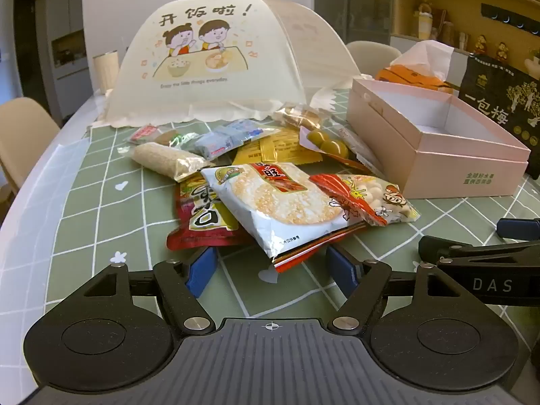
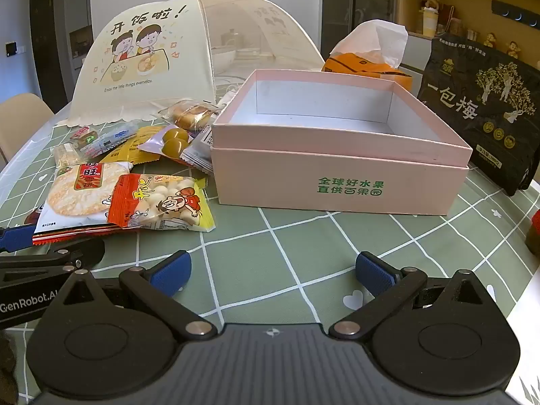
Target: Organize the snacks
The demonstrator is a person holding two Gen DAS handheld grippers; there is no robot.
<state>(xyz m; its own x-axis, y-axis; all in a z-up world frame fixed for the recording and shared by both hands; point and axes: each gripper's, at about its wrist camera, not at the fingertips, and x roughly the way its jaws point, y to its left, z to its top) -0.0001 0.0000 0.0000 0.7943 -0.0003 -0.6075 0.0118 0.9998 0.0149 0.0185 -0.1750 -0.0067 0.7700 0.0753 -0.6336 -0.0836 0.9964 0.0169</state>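
Note:
A heap of snack packets lies on the green checked tablecloth (image 1: 101, 222). In the left wrist view a rice cracker bag (image 1: 276, 202) lies on top, with a red bag of small round biscuits (image 1: 368, 199) to its right and a red and yellow packet (image 1: 202, 216) to its left. My left gripper (image 1: 275, 271) stands open just short of the cracker bag's near edge, with nothing between its pads. An open pink box (image 2: 337, 175) with nothing inside sits right of the heap. My right gripper (image 2: 272, 275) is open over bare cloth in front of the box.
A cream mesh food cover (image 1: 189, 60) stands behind the heap. A tissue box (image 2: 368, 60) and a tall black bag (image 2: 486, 108) stand behind and right of the pink box. Chairs (image 1: 20, 135) line the table's left edge. The right gripper's black arm (image 1: 479, 270) shows at right in the left wrist view.

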